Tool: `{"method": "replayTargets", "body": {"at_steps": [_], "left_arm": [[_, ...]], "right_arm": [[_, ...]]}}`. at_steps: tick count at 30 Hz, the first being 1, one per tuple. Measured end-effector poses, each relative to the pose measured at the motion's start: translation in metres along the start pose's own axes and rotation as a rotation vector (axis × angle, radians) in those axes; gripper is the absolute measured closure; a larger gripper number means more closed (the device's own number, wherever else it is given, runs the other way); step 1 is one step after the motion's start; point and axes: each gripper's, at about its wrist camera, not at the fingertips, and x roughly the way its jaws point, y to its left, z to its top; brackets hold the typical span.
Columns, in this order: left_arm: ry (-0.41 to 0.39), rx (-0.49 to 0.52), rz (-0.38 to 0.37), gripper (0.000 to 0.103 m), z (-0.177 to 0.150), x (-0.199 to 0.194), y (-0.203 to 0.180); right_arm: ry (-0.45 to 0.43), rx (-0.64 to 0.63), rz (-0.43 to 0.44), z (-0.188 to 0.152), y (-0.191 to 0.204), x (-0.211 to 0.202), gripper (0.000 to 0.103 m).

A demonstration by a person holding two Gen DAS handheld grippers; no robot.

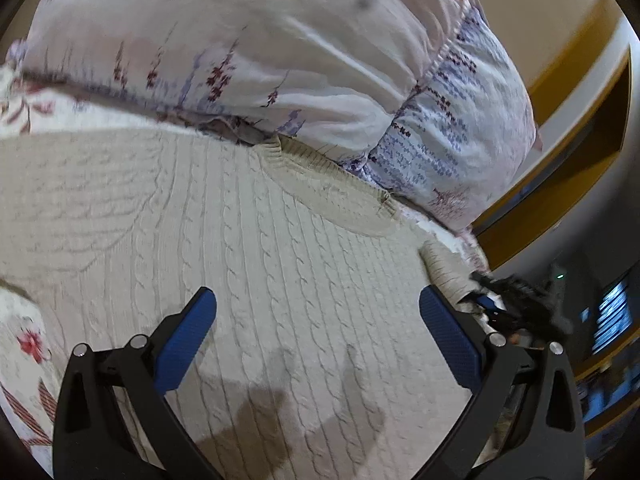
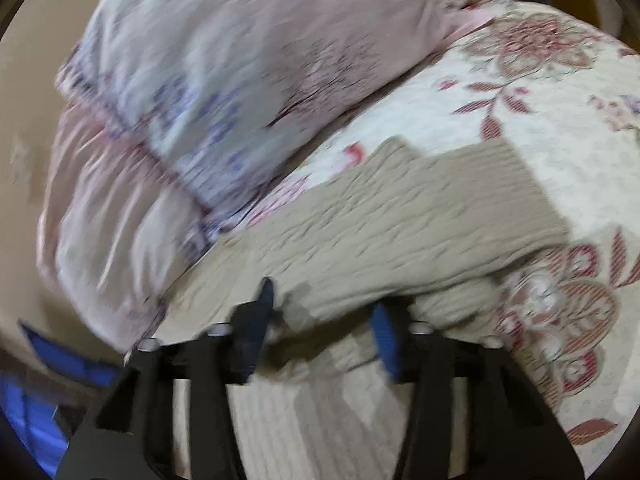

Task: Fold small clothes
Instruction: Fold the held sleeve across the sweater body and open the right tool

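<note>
A cream cable-knit sweater (image 1: 248, 248) lies flat on the bed, its ribbed collar (image 1: 320, 172) up against the pillows. My left gripper (image 1: 318, 312) hovers just above its middle, jaws wide open and empty. The right gripper (image 1: 504, 300) shows at the sweater's right edge in the left wrist view. In the blurred right wrist view the sweater (image 2: 400, 224) stretches away with a sleeve laid over it. My right gripper (image 2: 324, 320) is partly open with the sweater's near edge draped between and over its fingers; whether it grips the cloth is unclear.
Two floral pillows (image 1: 248, 40) lie stacked behind the sweater, also in the right wrist view (image 2: 208, 92). A quilted bedspread (image 2: 540, 128) with red flowers covers the bed. A yellow-trimmed wall (image 1: 580, 92) and dark furniture stand off the bed's right side.
</note>
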Motion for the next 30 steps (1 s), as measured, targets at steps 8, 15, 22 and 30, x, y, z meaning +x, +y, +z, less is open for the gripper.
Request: {"method": "replayTargets", "body": {"at_steps": [8, 15, 22, 30], "left_arm": [[-0.006, -0.111, -0.075, 0.002, 0.005, -0.010, 0.017], [0.051, -0.203, -0.118, 0.005, 0.003, 0.006, 0.023], [0.113, -0.252, -0.129, 0.017, 0.003, 0.028, 0.020], [0.120, -0.326, -0.076, 0.061, 0.009, 0.050, 0.028]], "right_arm": [[-0.171, -0.453, 0.021, -0.026, 0.113, -0.012, 0.092], [0.224, -0.851, 0.167, -0.134, 0.179, 0.058, 0.061], [0.290, -0.649, 0.228, -0.118, 0.129, 0.042, 0.051], [0.196, -0.030, 0.185, -0.061, -0.001, 0.015, 0.057]]}}
